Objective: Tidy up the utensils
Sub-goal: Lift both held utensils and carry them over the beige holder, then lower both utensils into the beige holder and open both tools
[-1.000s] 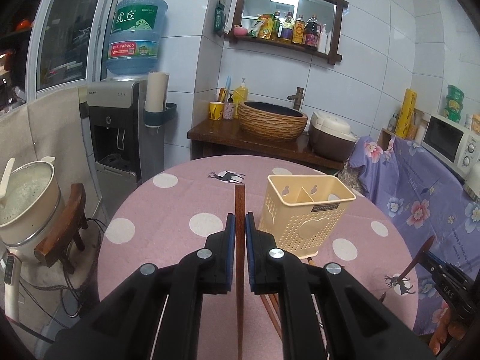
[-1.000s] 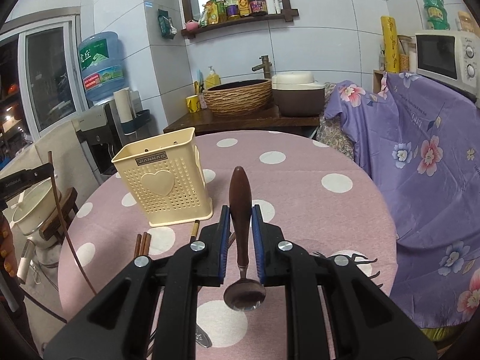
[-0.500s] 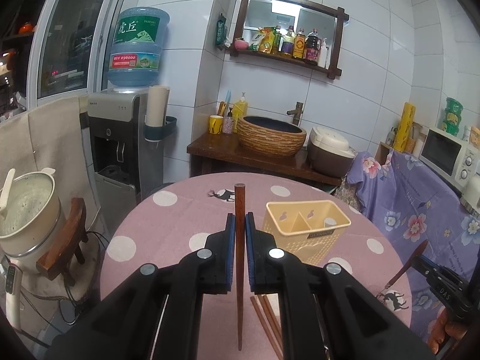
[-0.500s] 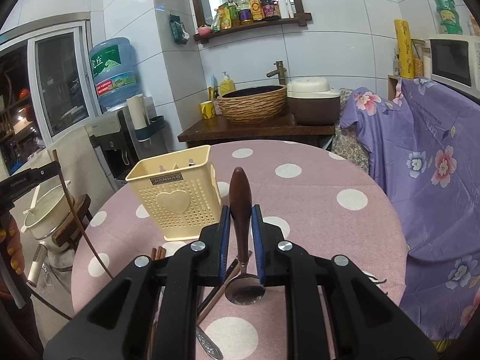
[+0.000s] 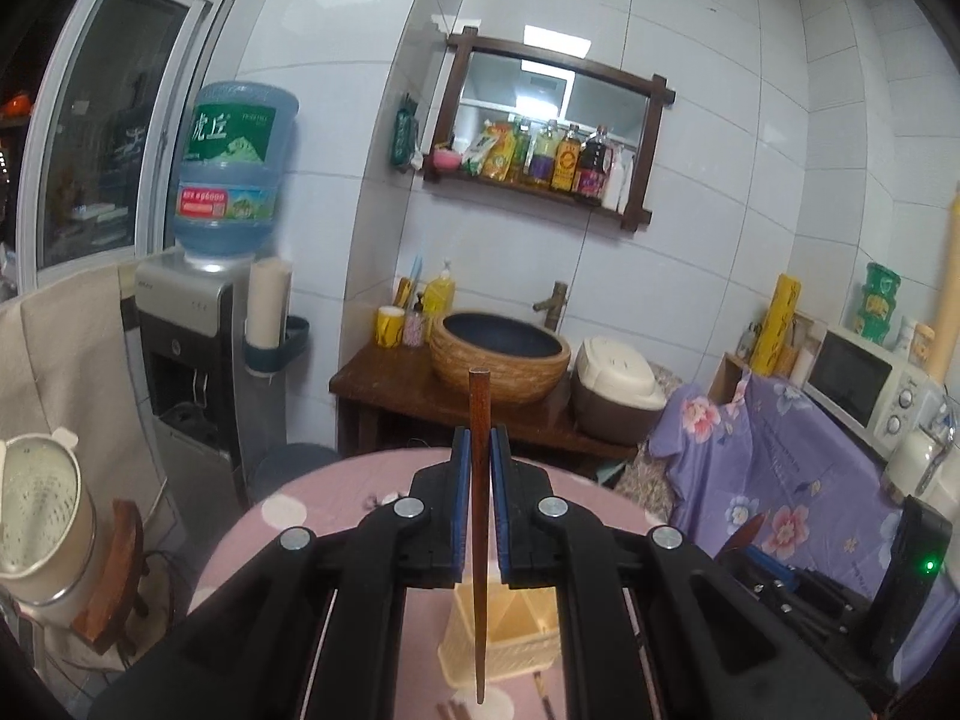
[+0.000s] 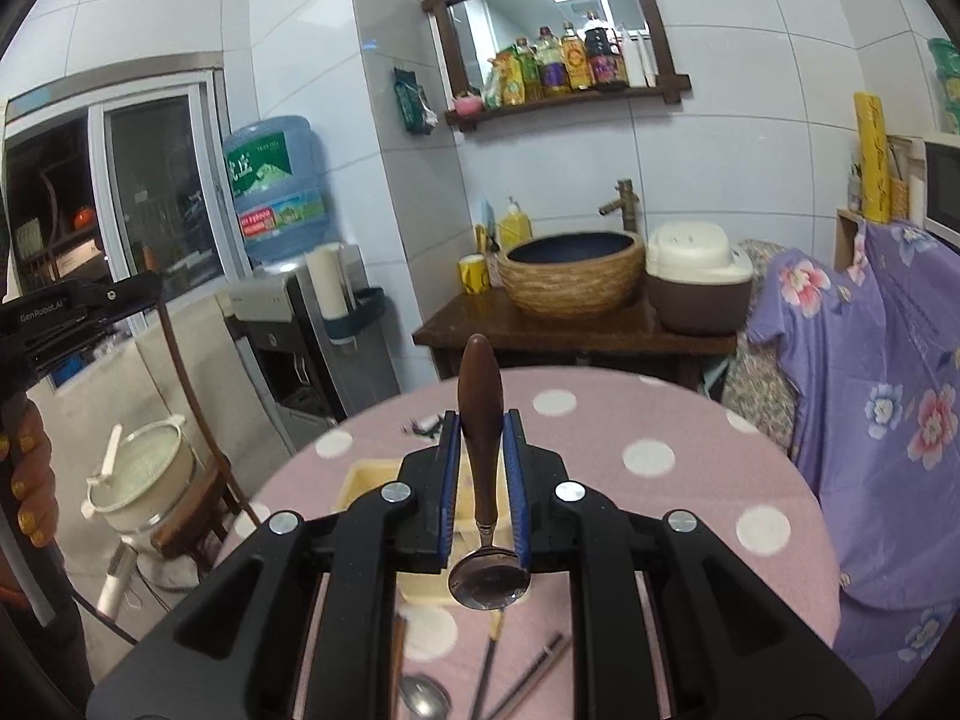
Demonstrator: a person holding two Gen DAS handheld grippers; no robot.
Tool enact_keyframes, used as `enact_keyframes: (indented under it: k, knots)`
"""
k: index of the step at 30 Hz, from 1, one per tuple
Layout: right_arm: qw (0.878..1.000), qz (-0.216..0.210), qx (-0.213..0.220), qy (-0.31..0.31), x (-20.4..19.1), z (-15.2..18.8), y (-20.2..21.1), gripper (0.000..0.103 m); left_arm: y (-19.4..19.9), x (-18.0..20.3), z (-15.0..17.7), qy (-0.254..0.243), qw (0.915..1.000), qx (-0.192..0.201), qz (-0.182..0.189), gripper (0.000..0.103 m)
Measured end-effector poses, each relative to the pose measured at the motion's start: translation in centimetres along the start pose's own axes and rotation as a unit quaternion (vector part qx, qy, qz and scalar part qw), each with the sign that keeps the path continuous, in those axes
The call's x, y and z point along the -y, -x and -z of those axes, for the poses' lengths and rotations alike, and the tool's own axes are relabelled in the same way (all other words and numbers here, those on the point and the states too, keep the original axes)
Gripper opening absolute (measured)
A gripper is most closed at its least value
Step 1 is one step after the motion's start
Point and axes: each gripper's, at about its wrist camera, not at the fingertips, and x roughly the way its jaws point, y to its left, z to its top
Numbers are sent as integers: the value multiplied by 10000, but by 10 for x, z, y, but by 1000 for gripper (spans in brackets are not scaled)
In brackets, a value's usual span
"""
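Utensils are both lifted: my left gripper (image 5: 479, 516) clamps a chopstick (image 5: 479, 540) seemingly over the holder (image 5: 510, 630) mid-table, my right gripper (image 6: 482, 492) clamps the spoon (image 6: 486, 516); next I lower each into a compartment.

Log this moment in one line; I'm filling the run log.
left gripper: shut on chopstick | right gripper: shut on spoon | both above holder

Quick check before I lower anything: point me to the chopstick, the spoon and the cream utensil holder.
chopstick (image 5: 479, 480): left wrist view, shaft between the pads.
spoon (image 6: 489, 578): right wrist view, metal bowl below the wooden handle.
utensil holder (image 5: 516, 630): left wrist view, open top, under the gripper.
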Motion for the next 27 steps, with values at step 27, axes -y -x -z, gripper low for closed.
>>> enact_keyframes:
  k: [27]
  knots:
    - [9976, 225, -648, -1, -5, 65, -103, 15, -108, 6, 96, 69, 9963, -768, -382, 8]
